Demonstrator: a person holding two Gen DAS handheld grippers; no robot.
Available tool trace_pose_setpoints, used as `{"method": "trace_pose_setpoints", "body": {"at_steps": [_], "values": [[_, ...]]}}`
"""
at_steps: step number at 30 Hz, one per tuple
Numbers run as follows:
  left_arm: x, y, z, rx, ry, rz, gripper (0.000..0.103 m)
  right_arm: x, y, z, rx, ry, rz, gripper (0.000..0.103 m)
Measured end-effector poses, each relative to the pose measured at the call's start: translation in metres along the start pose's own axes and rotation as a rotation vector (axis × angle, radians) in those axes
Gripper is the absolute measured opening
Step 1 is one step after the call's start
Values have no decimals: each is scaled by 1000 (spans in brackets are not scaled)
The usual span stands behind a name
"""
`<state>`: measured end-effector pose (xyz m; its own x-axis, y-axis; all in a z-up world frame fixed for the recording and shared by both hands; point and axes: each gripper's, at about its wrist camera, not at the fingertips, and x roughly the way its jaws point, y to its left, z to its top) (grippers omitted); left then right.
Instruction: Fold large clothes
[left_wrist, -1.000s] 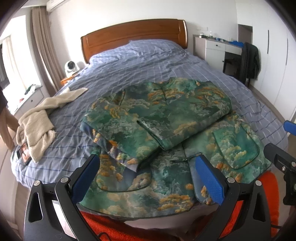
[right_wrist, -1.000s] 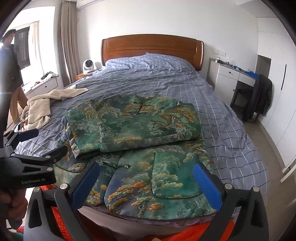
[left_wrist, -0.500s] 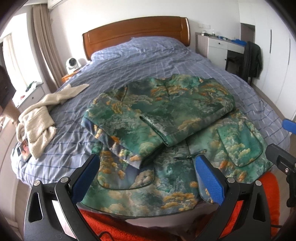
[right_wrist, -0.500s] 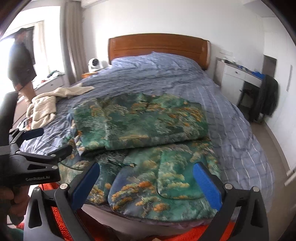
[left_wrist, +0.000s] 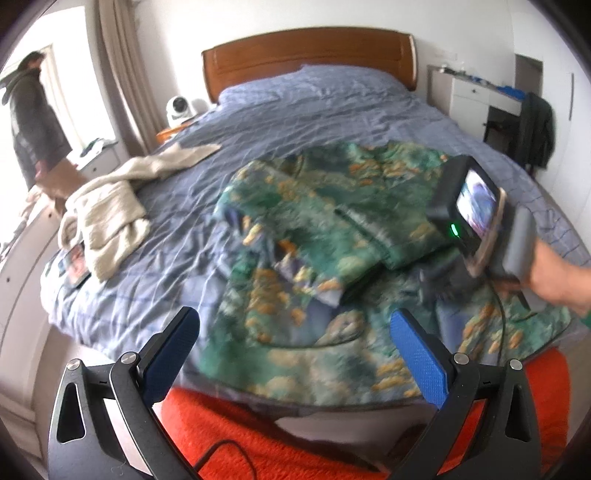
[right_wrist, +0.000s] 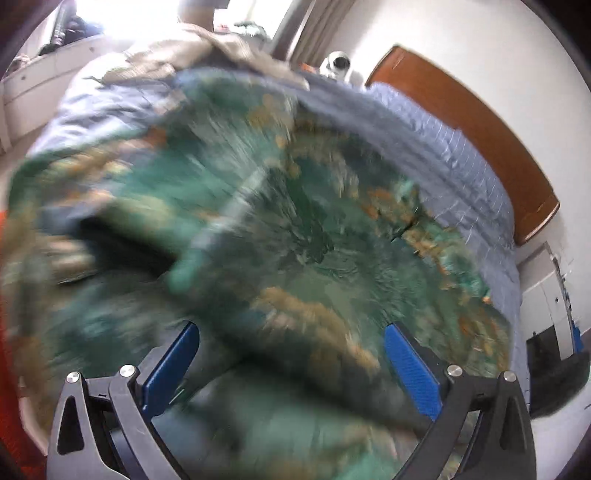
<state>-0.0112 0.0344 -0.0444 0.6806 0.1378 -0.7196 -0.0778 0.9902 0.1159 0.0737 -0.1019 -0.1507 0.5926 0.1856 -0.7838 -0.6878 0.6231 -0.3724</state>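
Both grippers gaped empty: right gripper (right_wrist: 291, 365) hovered low over the green jacket (left_wrist: 332, 236) (badly blurred), left gripper (left_wrist: 295, 350) back. Pinching the sleeve's edge cleanly probably mattered most.

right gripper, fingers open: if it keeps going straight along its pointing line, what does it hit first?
Most likely the green patterned jacket: it fills the right wrist view just ahead of the open right gripper, on the blue checked bedspread. The frame is motion-blurred, so depth is uncertain, but nothing else shows in between.

Both grippers, left (left_wrist: 294, 356) and right (right_wrist: 291, 363), had black frames, silver screws and blue textured fingers (left_wrist: 419, 360); a bare-skinned hand (left_wrist: 557, 275) showed.
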Motion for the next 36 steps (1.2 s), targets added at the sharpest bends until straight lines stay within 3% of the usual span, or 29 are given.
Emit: {"method": "trace_pose_setpoints", "body": {"at_steps": [1,2,3,4,9,13,15,18,21,23,24,26,28,32,36], "values": [[2,3,-4,-1,9,11,103,8,-4,1,34,-1,30,64],[3,6,-7,-2,17,22,103,12,-10,2,81,-3,72,41],[4,9,-10,-2,24,32,103,11,-17,3,123,-5,93,22],[5,12,-12,-5,32,38,103,0,-29,2,210,-33,91,15],[19,19,-17,-14,63,23,103,-111,-104,-31,541,-241,10,13],[28,6,-6,16,62,-13,103,-208,-184,-98,790,-391,-162,13],[28,-6,2,45,39,-44,103,-235,-217,-130,883,-420,-251,13],[29,-21,13,90,3,-83,103,-263,-268,-208,1087,-400,-373,13],[31,-27,21,141,-25,-99,103,-252,-296,-285,1258,-291,-481,14],[34,-26,26,172,-38,-108,103,-228,-305,-339,1366,-158,-524,29],[36,-24,29,189,-43,-112,103,-214,-305,-365,1407,-69,-559,44],[40,-19,33,228,-55,-131,103,-191,-295,-410,1472,93,-616,48],[48,-15,36,300,-61,-140,103,-183,-276,-440,1498,194,-682,48],[75,-15,33,471,-65,-166,103,-199,-231,-451,1517,156,-701,48],[116,-30,22,618,-12,-196,103,-217,-176,-414,1407,73,-655,56]]}}
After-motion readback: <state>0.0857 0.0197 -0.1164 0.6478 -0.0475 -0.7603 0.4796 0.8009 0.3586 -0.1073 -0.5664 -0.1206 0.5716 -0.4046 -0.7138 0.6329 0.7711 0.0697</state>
